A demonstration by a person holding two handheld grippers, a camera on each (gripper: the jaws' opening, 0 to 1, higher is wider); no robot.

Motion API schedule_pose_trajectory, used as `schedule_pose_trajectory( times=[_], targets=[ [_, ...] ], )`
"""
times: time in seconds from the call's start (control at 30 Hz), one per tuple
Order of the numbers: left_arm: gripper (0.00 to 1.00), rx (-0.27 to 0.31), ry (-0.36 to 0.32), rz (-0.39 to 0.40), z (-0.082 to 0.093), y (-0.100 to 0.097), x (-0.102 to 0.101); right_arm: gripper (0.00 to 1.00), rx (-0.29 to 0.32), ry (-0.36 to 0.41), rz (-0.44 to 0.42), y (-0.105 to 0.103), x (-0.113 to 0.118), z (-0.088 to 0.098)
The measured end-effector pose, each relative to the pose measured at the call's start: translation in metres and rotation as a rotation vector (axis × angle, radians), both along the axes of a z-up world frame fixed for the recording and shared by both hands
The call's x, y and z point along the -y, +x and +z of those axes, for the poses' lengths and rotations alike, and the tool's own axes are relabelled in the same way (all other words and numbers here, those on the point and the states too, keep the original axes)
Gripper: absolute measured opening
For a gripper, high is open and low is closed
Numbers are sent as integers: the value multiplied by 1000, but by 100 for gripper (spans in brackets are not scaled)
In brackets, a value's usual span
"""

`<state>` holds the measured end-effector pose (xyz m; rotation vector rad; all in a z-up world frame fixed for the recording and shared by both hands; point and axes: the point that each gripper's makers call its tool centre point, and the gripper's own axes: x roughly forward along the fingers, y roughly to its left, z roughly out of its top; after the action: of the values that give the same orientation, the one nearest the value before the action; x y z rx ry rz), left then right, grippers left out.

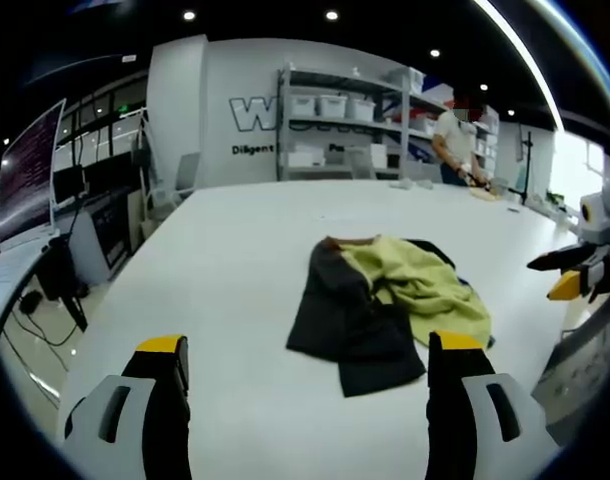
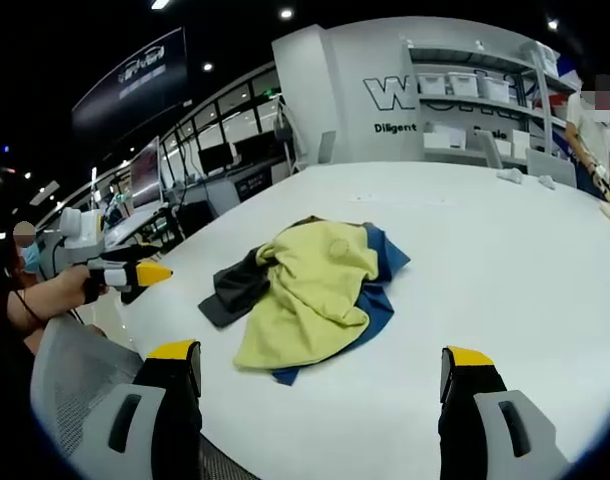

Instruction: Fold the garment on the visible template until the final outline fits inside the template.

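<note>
Crumpled yellow, dark grey and blue fabric garment point(image 1: 385, 305) point(image 2: 315, 290) lay in a loose heap near the middle of the broad white counter point(image 1: 235, 280) point(image 2: 505, 280), just ahead of both grippers and touched by neither. The left gripper point(image 1: 307, 345) point(image 2: 155, 271) and right gripper point(image 2: 322, 355) point(image 1: 563, 282) each had jaws spread wide, holding nothing. Beyond the counter stood grey metal shelving with white storage boxes point(image 1: 340, 135) point(image 2: 470, 110), with a person in a white top point(image 1: 455, 140) beside it.

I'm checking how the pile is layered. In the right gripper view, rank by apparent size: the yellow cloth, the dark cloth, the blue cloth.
1. yellow cloth, clearly the largest.
2. dark cloth and blue cloth: both mostly covered by the yellow one, exposed parts look alike, so unranked.
</note>
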<state>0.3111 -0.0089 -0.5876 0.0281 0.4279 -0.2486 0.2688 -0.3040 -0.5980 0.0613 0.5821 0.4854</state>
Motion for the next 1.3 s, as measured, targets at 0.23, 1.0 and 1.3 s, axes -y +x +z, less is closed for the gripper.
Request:
schedule_pose_trajectory(
  times=[0.23,1.0,1.3],
  targets=[
    [93,-4,2,-1,-1,0,0,99,-4,0,-1,0,0,-1],
    [91,-7,-63,8,2,3,0,99,10,45,-18,5,1,8],
    [89,-12,-49,28,3,4,-10,98,12,122,-41,10,3,17]
  ],
)
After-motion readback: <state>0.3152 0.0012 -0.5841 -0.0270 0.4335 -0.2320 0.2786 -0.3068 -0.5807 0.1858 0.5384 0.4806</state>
